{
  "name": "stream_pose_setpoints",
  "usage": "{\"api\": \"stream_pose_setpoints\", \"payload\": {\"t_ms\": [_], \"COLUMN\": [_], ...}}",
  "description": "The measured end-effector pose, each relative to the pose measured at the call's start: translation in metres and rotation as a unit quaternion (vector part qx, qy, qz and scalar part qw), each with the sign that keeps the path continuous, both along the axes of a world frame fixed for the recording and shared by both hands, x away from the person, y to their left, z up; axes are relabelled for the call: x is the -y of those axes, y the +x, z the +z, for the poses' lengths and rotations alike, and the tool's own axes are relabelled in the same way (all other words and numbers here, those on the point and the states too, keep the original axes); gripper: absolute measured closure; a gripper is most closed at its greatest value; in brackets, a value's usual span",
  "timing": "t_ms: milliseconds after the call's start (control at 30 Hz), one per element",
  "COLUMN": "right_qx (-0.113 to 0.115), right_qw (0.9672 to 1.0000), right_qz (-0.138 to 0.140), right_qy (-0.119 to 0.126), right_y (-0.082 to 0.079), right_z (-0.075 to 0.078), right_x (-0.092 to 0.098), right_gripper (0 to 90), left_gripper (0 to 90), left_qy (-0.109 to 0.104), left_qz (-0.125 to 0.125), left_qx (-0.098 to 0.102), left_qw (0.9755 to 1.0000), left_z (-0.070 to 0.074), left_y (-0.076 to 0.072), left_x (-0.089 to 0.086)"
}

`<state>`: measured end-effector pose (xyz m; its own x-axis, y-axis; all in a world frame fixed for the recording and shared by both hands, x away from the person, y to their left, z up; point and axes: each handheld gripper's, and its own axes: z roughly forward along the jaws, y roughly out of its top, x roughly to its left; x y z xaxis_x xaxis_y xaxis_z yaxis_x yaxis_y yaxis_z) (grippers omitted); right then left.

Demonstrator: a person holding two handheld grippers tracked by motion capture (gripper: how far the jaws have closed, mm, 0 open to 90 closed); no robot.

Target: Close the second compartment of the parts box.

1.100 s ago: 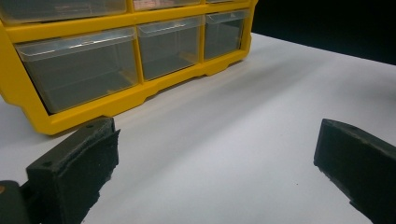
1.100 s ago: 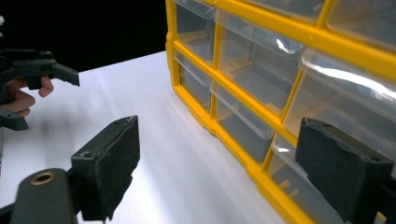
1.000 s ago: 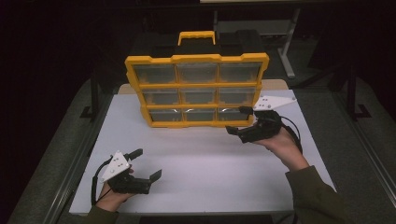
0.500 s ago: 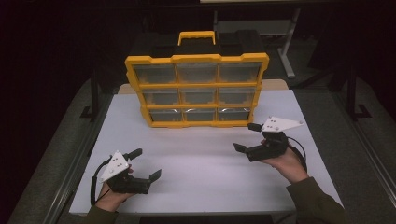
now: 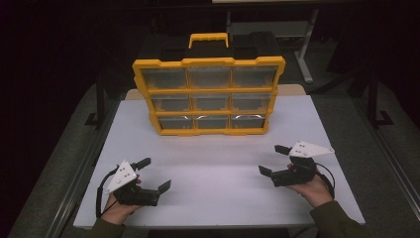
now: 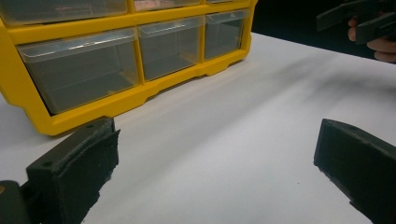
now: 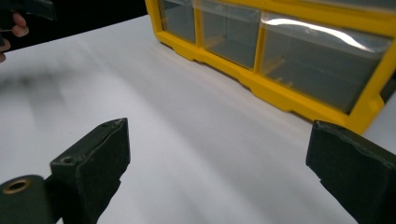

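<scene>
Jaws wide on both grippers (image 5: 151, 174) (image 5: 274, 160), near the drawer cabinet (image 5: 208, 96).

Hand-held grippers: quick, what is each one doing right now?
Left hand-held gripper: open, holding nothing.
Right hand-held gripper: open, holding nothing; its jaws have just been opening.

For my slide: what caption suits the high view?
Two open claws, left and right, rest before a yellow drawer organizer.

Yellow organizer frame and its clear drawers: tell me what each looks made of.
Yellow organizer frame: apparently moulded hard plastic, opaque with a slight sheen and rounded moulded edges. Clear drawers: likely thin transparent plastic, glossy; light glints along their rims and the insides show through.
</scene>
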<state>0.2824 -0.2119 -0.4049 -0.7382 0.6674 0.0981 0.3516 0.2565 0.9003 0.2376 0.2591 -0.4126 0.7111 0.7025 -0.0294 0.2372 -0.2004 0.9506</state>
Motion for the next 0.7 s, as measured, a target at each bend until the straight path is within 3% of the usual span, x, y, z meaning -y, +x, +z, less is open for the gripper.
{"api": "stream_pose_setpoints", "payload": {"t_ms": [367, 700], "right_qx": [-0.013, -0.021], "right_qw": [0.9993, 0.9994], "right_qz": [-0.025, -0.028], "right_qy": [0.025, 0.008], "right_y": [-0.018, -0.022], "right_z": [-0.014, -0.02], "right_x": [0.017, 0.018], "right_gripper": [5.5, 5.5], "left_gripper": [0.0, 0.0], "left_qy": [0.005, 0.007], "left_qz": [0.003, 0.003], "left_qx": [-0.002, -0.004], "left_qw": [1.0, 1.0], "left_z": [-0.001, -0.002], "left_y": [0.0, 0.0], "left_x": [-0.002, -0.003]}}
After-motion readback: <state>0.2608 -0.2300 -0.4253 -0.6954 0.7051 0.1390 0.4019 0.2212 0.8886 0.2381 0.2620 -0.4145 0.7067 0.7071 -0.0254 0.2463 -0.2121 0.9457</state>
